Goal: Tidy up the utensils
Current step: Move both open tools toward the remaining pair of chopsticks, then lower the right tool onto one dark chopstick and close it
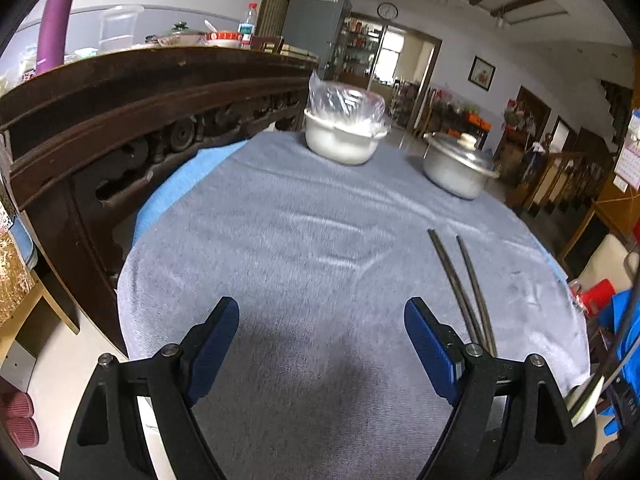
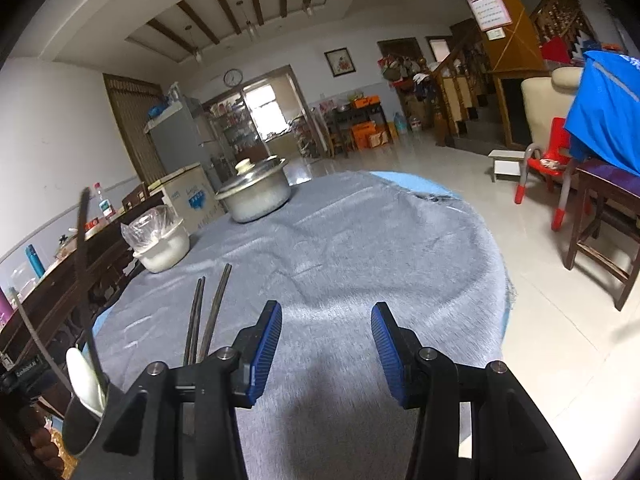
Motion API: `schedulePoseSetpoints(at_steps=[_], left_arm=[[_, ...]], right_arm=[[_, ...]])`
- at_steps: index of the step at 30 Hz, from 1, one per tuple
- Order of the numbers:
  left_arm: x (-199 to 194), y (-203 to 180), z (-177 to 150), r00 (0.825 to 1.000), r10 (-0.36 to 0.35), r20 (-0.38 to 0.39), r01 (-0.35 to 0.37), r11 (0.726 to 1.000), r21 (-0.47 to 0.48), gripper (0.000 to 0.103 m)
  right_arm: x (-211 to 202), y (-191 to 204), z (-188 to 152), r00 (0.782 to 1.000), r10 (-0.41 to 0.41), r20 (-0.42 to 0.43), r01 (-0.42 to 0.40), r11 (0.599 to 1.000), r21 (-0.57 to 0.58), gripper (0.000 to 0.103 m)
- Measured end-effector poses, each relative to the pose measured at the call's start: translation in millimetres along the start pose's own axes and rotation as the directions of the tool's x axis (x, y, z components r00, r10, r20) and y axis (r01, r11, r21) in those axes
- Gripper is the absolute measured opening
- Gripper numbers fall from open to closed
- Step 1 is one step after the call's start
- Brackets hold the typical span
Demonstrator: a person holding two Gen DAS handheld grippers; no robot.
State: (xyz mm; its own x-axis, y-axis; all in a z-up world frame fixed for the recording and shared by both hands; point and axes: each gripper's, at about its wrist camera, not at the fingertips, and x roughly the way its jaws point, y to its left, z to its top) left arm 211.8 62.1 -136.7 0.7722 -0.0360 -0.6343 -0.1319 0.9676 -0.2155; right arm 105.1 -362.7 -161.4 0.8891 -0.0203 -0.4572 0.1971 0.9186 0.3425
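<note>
Left tongs (image 1: 321, 312): spread wide, nothing between the blue pads, hanging over bare cloth. Right tongs (image 2: 326, 318): about half spread, also nothing gripped, over the cloth. Neither touches a utensil as far as I can see.

Task items: a pair of dark chopsticks (image 1: 460, 284) lies on the cloth just right of my left tongs' right finger, their near ends running behind that finger. In the right wrist view the same chopsticks (image 2: 206, 312) sit just left of the right tongs, so they lie between the two. At the near-left edge of the right view there's a dark holder cup (image 2: 86, 420) with a white spoon (image 2: 84, 380) standing in it, plus thin dark sticks rising out of it; I can't tell what they are.

Desk: round, covered with a grey cloth (image 1: 320, 220) over a blue layer showing at the edges. Far side: a white bowl (image 1: 340, 140) with a clear plastic bag over it, and to its right a metal pot (image 1: 456, 172) with its lid on, well apart from the chopsticks.

Room: carved dark wooden sideboard (image 1: 140, 120) on the left, crowded with bottles and dishes. Wall clock (image 2: 233, 77) over the far doorway, a red plastic chair (image 2: 548, 164) on the right, and pale tiled floor.
</note>
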Motion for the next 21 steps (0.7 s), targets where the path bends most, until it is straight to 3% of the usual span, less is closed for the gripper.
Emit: schedulePoseSetpoints(at_steps=[5, 11, 13, 17, 21], left_arm=[[12, -3, 4, 1.0, -0.002, -0.023, 0.003, 1.0, 0.023, 0.085], [30, -7, 9, 0.999, -0.015, -0.045, 0.016, 0.999, 0.034, 0.085], [37, -10, 11, 0.998, -0.016, -0.056, 0.019, 0.999, 0.042, 0.085], [50, -16, 21, 0.997, -0.019, -0.068, 0.024, 0.997, 0.072, 0.085], [57, -21, 26, 0.997, -0.023, -0.067, 0.029, 0.996, 0.082, 0.085]], right_arm=[[36, 16, 19, 0.992, 0.087, -0.088, -0.093, 0.993, -0.068, 0.05], [111, 59, 32, 0.944, 0.196, -0.266, -0.254, 0.945, -0.206, 0.05], [131, 71, 35, 0.937, 0.194, -0.291, -0.265, 0.937, -0.227, 0.05], [184, 97, 44, 0.897, 0.226, -0.38, -0.32, 0.925, -0.205, 0.05], [221, 118, 47, 0.883, 0.205, -0.421, -0.315, 0.925, -0.211, 0.044]])
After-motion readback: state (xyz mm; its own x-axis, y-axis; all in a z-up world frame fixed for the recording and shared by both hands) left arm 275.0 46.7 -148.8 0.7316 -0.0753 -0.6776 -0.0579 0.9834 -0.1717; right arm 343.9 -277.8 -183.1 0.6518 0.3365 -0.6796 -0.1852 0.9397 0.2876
